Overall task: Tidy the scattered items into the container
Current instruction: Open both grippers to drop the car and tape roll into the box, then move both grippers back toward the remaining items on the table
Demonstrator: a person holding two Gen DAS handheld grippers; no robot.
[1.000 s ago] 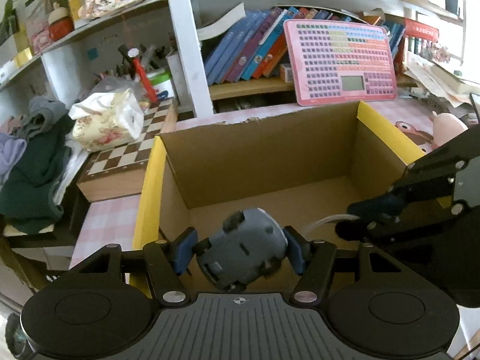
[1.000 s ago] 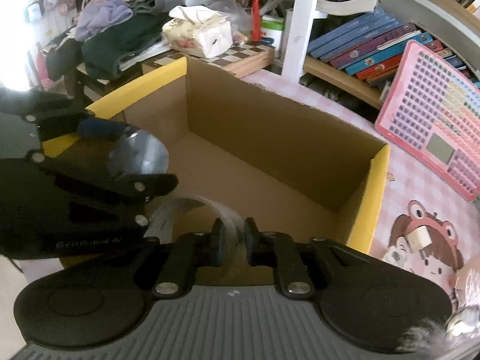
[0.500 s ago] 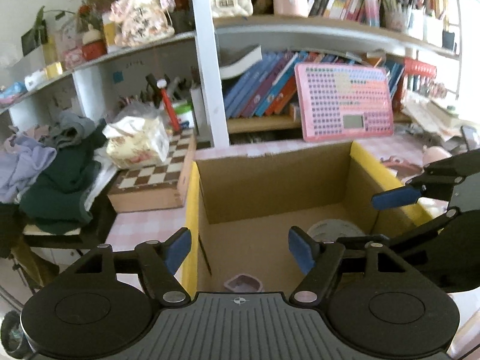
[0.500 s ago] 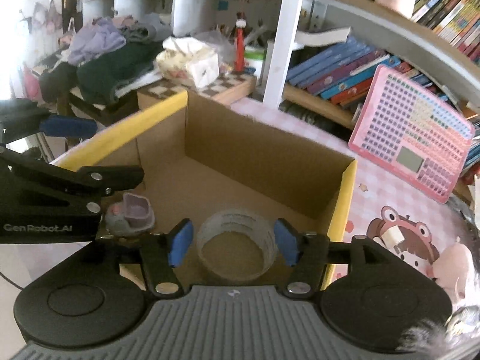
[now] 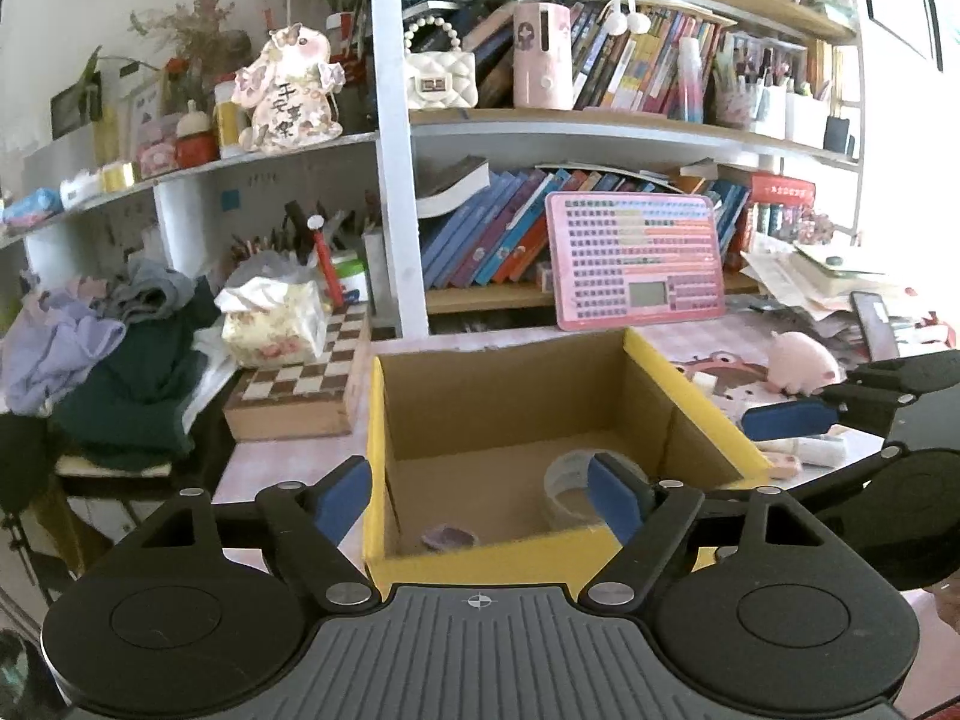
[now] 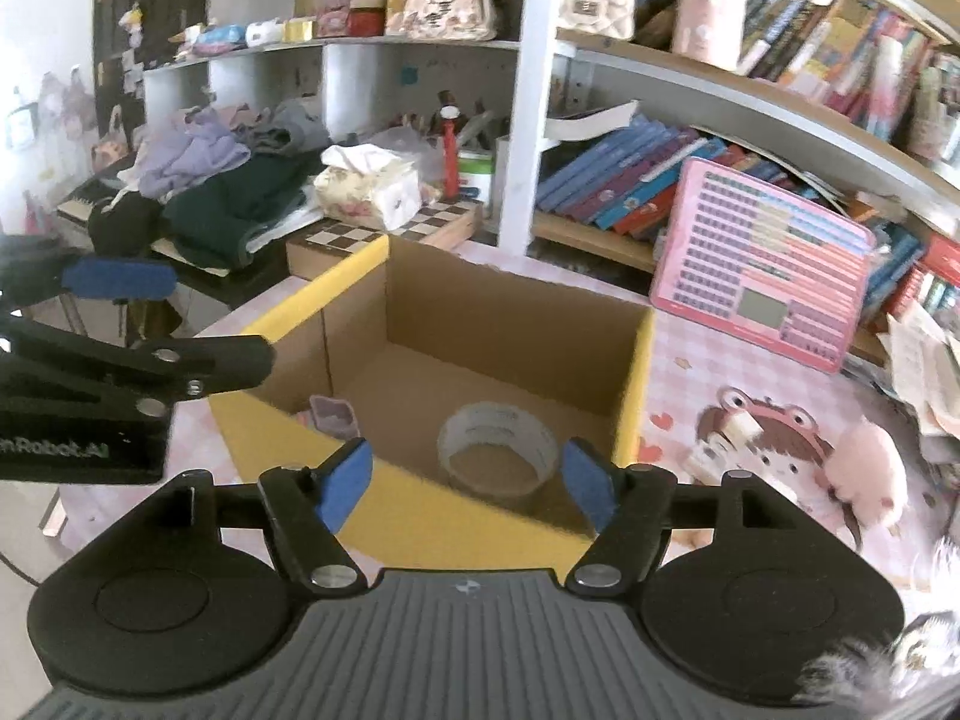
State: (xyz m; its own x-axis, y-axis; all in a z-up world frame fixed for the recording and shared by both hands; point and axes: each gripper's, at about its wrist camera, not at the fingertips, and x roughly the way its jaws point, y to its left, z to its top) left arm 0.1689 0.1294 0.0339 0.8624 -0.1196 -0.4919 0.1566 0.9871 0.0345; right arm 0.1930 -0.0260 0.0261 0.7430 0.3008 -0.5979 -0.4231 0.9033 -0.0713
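We see our left gripper (image 5: 480,501) spread wide and holding nothing, the cardboard box (image 5: 690,396) just ahead of its blue pads; our right gripper (image 6: 468,480) gapes equally empty (touching nothing). Between and beyond its fingers the tape roll (image 6: 497,445) lies on the box floor, the small purple toy (image 6: 330,414) to its left

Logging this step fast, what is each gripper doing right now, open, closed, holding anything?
Left gripper: jaws open, holding nothing.
Right gripper: jaws open, holding nothing.
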